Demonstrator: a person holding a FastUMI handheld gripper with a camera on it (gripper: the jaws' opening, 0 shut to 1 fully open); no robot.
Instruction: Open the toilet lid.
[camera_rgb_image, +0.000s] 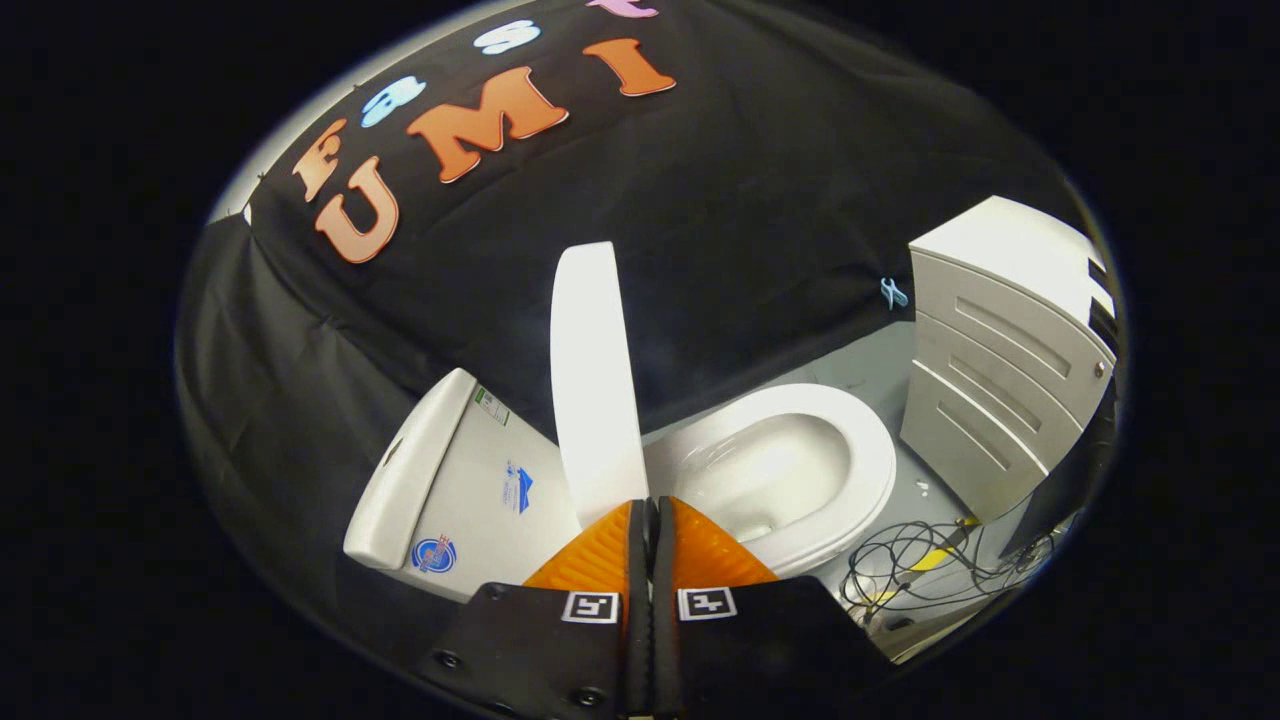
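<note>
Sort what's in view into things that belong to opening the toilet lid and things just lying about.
Belongs to the job:
toilet lid, raised on edge
seat
tank
gripper, fingers closed together at the lid's near edge

Just lying about:
drawer cabinet
tangled cables on the floor
clip on the cloth

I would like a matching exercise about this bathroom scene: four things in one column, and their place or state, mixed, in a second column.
Things:
1. toilet lid
2. toilet bowl
3. drawer cabinet
4. cables

Places or states:
A. lying tangled on the floor
B. raised on edge, just ahead of the fingers of the gripper, which are closed together
C. uncovered, seat ring showing
D. standing beyond the bowl, drawers closed

Pairs: 1-B, 2-C, 3-D, 4-A
</note>
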